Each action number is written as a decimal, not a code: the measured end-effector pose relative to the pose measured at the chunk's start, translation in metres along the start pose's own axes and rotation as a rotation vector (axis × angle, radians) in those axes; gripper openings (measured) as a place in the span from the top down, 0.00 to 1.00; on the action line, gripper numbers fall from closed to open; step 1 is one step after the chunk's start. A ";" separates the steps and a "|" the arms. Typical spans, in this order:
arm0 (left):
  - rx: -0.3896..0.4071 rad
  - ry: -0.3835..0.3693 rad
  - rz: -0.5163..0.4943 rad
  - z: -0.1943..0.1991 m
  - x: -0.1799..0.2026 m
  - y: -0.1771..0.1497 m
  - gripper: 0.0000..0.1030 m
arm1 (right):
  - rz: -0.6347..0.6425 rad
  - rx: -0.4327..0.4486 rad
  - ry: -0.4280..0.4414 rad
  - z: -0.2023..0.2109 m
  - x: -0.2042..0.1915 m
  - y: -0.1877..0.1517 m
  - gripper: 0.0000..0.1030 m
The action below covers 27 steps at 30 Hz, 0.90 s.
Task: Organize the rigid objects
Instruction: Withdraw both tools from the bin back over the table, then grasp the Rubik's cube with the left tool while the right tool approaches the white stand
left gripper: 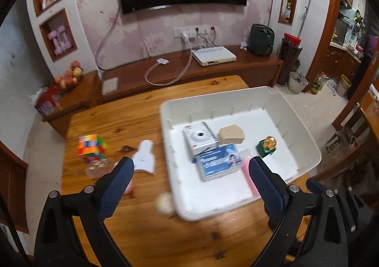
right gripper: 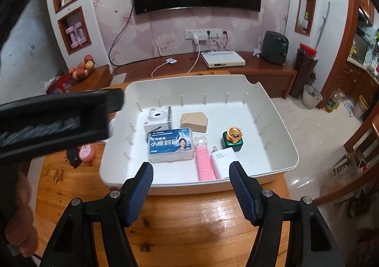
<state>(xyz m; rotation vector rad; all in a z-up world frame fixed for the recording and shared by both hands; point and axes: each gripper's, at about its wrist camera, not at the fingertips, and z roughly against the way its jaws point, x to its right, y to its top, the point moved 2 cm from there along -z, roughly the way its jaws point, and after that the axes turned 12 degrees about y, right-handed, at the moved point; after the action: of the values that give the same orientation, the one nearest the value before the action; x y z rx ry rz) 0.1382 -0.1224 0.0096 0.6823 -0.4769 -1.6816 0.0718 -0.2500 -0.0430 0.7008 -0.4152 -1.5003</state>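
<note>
A wooden table [left gripper: 132, 110] carries a large white plastic bin [right gripper: 279, 124] at its right side, and much of the sorting looks done. Inside the bin, along its near-left part, lie a white instant camera [right gripper: 157, 120], a tan cardboard box [right gripper: 194, 121], a blue-labelled clear plastic case [right gripper: 170, 145], a pink ribbed cylinder with a clear cap [right gripper: 205, 162], a white power adapter [right gripper: 222, 160] and a green bottle with a gold cap [right gripper: 232, 140]. The far and right parts of the bin floor are bare.

Several pieces wait on the table left of the bin: a multicoloured puzzle cube [left gripper: 91, 147] near the left edge, a white flat cut-out shape [left gripper: 144, 156] just beside the bin wall, a small clear container [left gripper: 98, 168] in front of the cube, a round pale object [left gripper: 164, 203] touching the bin's near-left corner, blurred beyond naming, and a pink rounded gadget [right gripper: 86, 153].

The left gripper [left gripper: 190, 172] hangs over the bin's near-left corner with its jaws spread wide and nothing between them. The right gripper [right gripper: 190, 172] hovers over the bin's near edge, equally wide and empty. In my judgement roughly half the objects are stowed, and the table pieces remain to be lifted in.
</note>
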 end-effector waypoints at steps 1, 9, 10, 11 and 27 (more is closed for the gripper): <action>0.011 0.013 -0.007 0.006 -0.006 -0.004 0.05 | 0.008 0.000 0.001 0.002 -0.004 -0.002 0.34; 0.009 0.088 0.020 0.022 -0.074 -0.013 0.05 | 0.049 -0.028 0.035 0.005 -0.033 -0.012 0.34; 0.001 0.100 0.039 0.022 -0.089 -0.011 0.05 | 0.053 -0.032 0.044 0.005 -0.038 -0.011 0.34; -0.007 0.114 0.055 0.020 -0.101 -0.008 0.05 | 0.059 -0.035 0.050 0.005 -0.043 -0.011 0.34; -0.131 0.264 0.148 -0.063 -0.227 0.030 0.05 | 0.091 -0.119 0.220 -0.048 -0.150 0.076 0.34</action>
<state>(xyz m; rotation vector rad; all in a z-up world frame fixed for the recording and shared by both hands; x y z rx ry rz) 0.2314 0.0953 0.0228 0.7408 -0.2220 -1.4447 0.1526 -0.0999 -0.0041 0.7337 -0.1870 -1.3339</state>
